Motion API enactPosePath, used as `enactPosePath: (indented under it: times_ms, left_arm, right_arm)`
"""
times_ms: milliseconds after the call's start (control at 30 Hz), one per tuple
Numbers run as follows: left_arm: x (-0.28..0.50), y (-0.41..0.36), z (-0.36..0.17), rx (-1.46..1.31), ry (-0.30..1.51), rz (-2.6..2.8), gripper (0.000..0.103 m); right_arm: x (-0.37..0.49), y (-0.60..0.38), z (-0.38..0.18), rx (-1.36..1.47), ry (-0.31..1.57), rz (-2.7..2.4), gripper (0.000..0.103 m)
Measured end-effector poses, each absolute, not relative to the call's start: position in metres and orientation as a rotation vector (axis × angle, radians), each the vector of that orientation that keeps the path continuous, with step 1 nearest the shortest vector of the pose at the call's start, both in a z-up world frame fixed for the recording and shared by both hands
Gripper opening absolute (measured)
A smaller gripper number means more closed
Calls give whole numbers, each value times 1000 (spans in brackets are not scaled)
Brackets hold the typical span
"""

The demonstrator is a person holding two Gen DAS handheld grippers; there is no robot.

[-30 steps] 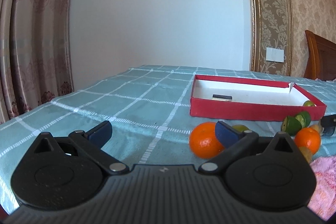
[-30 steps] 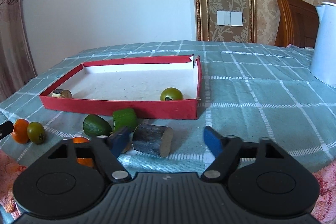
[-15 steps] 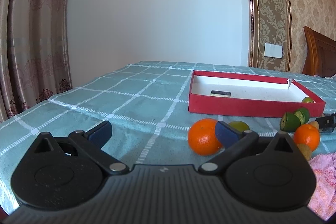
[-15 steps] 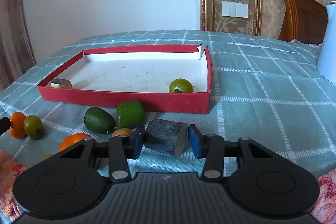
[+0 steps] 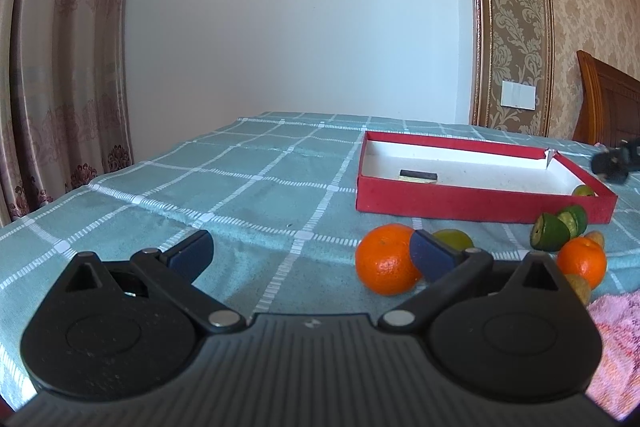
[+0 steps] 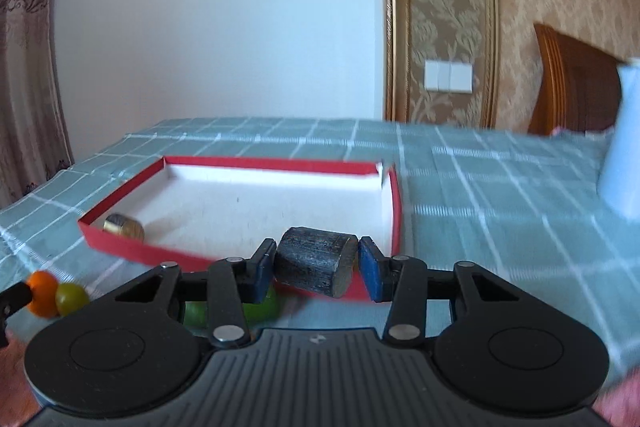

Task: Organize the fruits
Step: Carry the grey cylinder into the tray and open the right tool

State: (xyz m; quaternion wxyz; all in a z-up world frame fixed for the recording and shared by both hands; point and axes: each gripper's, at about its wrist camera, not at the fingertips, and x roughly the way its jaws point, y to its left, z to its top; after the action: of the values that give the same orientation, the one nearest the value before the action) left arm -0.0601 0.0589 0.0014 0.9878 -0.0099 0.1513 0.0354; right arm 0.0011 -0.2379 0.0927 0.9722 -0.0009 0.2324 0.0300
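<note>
My right gripper [image 6: 316, 265] is shut on a dark cylindrical chunk [image 6: 316, 261] and holds it lifted in front of the red box [image 6: 132, 247]. The box has a white floor and holds a small brown-gold piece [image 6: 123, 226]; it also shows in the left wrist view [image 5: 460, 201] with a green fruit [image 5: 583, 191] inside. My left gripper [image 5: 312, 255] is open and empty, low over the cloth. An orange [image 5: 385, 259] sits by its right finger, with a yellow-green fruit [image 5: 454, 239], green pieces [image 5: 550, 237] and a second orange [image 5: 582, 262] beyond.
A teal checked cloth [image 5: 240, 187] covers the table. A pink towel [image 5: 616, 339] lies at the front right. A white jug [image 6: 624, 155] stands at the right. A small orange [image 6: 42, 293] and a green fruit [image 6: 71, 299] lie at the left.
My right gripper closed on the dark chunk and lifted it off the cloth toward the box. My left gripper stayed open and barely moved.
</note>
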Motion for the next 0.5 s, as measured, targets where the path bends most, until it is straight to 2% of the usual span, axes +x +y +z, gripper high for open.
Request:
enactPosePath:
  times_ms: [500]
  left_arm:
    - [-60,61,1,-32,313,66,103]
  right_arm:
    - [66,-227,68,-25,553,66,44]
